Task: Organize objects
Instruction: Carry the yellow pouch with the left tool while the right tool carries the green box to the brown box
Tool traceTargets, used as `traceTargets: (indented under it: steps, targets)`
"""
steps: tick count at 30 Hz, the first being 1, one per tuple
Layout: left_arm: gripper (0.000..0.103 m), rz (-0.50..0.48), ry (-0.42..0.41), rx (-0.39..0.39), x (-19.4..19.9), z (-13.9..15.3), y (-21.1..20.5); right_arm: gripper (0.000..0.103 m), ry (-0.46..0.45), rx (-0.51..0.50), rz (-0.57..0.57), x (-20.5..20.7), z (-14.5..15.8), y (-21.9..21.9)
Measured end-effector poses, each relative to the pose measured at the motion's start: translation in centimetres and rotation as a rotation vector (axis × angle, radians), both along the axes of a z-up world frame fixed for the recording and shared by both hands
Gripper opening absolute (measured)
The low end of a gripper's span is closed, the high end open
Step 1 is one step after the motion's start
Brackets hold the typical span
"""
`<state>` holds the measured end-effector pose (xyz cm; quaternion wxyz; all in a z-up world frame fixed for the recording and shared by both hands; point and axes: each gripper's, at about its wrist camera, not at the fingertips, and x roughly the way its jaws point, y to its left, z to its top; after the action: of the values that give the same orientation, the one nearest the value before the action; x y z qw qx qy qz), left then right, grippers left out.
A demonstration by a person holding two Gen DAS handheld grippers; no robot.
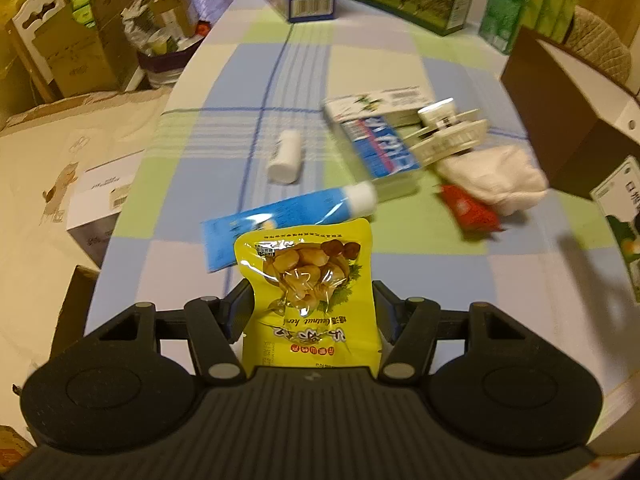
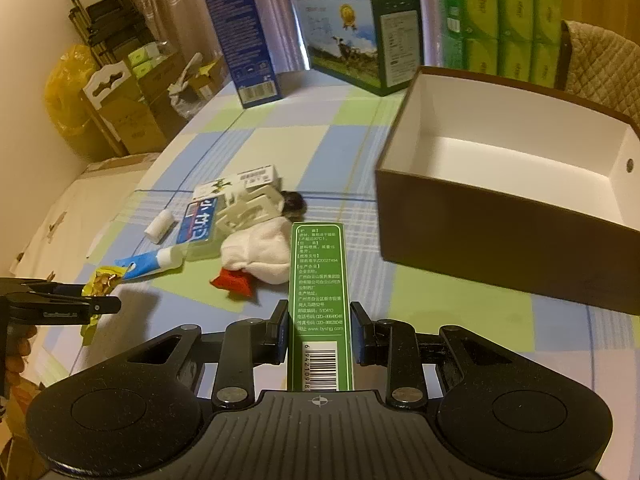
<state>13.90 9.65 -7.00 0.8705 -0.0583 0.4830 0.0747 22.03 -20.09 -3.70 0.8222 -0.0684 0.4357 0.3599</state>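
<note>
My left gripper (image 1: 314, 316) is shut on a yellow snack pouch (image 1: 310, 276) and holds it above the checked tablecloth; the pouch (image 2: 102, 282) also shows at the left of the right wrist view. My right gripper (image 2: 319, 330) is shut on a tall green medicine box (image 2: 318, 280). On the table lie a blue tube (image 1: 288, 216), a white bottle (image 1: 285, 157), a blue-and-white box (image 1: 378, 142), a white clip-like piece (image 1: 448, 134), a white cloth (image 1: 496, 178) and a red packet (image 1: 472, 210). An open brown box with a white inside (image 2: 516, 176) stands at the right.
At the far end of the table (image 2: 280, 148) stand a dark blue carton (image 2: 244, 40), a milk carton box (image 2: 356, 44) and green tissue packs (image 2: 500, 20). Cardboard boxes (image 2: 120, 112) pile up on the floor at the left. A padded chair back (image 2: 600, 60) is behind the brown box.
</note>
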Motion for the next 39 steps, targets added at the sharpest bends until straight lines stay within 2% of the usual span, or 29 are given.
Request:
traceTargets:
  steps: [16,28,39]
  targets:
    - [0.059,-0.169,-0.110,-0.038,4.7,6.0,-10.8,0.027,-0.012,0.055,-0.073,4.3,3.2,-7.0]
    - [0.059,-0.318,-0.197,-0.050,11.2,9.3,-21.2,0.027,-0.081,0.105,-0.166,11.3,6.5,-13.5]
    - [0.059,-0.376,-0.222,-0.038,17.6,10.6,-28.8,0.027,-0.126,0.128,-0.202,17.7,7.3,-15.6]
